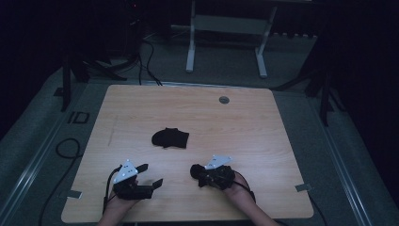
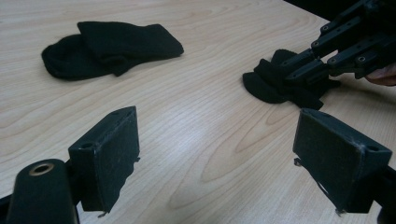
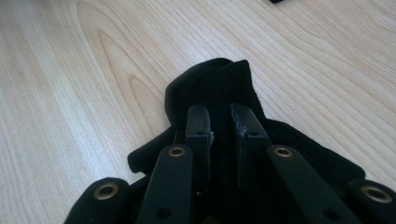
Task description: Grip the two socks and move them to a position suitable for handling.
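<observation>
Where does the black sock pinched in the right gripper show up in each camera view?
High view: the pinched sock lies near the table's front edge, at the right gripper tips.
Left gripper view: right of middle, under the right gripper.
Right gripper view: centre, clamped between the jaws.
Shared landmark for the high and left gripper views: the other black sock farther up the wooden table.

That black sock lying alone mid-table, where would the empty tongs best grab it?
Probably the folded top layer of the loose sock, pinched from above at the edge nearest the open left tongs. The sock lies flat on the table, so only that raised fold offers something to bite.
</observation>
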The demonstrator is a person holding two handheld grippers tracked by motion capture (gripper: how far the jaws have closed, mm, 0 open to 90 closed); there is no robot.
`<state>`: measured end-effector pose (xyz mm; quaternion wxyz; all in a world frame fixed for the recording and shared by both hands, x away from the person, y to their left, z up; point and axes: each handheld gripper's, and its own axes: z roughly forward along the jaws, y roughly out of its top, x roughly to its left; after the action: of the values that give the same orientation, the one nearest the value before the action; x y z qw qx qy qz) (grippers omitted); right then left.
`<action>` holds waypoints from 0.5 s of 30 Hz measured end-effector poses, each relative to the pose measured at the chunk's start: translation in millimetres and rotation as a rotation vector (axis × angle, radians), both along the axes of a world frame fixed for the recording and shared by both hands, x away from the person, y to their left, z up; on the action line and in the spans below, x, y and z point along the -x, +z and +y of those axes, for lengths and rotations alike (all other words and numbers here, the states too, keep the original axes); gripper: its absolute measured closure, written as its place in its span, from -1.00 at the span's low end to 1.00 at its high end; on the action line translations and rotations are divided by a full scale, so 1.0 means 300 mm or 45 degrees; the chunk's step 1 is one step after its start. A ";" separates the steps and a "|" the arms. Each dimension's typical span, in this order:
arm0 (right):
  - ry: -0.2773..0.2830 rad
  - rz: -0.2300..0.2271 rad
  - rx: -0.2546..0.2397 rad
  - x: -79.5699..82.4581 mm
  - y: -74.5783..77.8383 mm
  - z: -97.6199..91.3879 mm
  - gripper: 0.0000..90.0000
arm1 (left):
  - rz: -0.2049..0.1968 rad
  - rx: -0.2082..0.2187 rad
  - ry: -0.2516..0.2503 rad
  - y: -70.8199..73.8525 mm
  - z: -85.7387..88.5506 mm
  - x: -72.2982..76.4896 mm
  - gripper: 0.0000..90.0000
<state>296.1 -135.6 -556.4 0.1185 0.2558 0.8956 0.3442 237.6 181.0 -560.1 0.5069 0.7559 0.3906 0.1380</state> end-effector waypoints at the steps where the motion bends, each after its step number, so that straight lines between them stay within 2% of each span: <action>1: -0.002 -0.007 -0.001 0.002 -0.002 0.001 0.75 | 0.000 -0.003 -0.010 -0.001 -0.005 -0.002 -0.67; 4: 0.001 0.011 -0.006 0.000 0.000 0.000 0.68 | 0.011 -0.009 -0.041 -0.004 -0.029 -0.010 -0.66; 7: 0.026 0.033 -0.018 0.000 0.012 -0.004 0.25 | 0.024 -0.016 -0.072 -0.007 -0.055 -0.019 -0.66; 9: 0.027 0.020 -0.043 0.009 0.034 -0.014 0.10 | 0.032 -0.018 -0.091 -0.007 -0.071 -0.026 -0.66; 12: 0.005 -0.015 -0.095 0.015 0.086 -0.049 0.02 | 0.037 -0.019 -0.123 -0.005 -0.101 -0.041 -0.59; 15: -0.055 -0.057 -0.121 0.001 0.123 -0.105 -0.01 | 0.036 -0.026 -0.165 0.003 -0.133 -0.062 -0.55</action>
<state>295.9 -167.2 -519.5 0.1339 0.2728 0.8696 0.3892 256.2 141.1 -559.1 0.5014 0.7866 0.3466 0.0981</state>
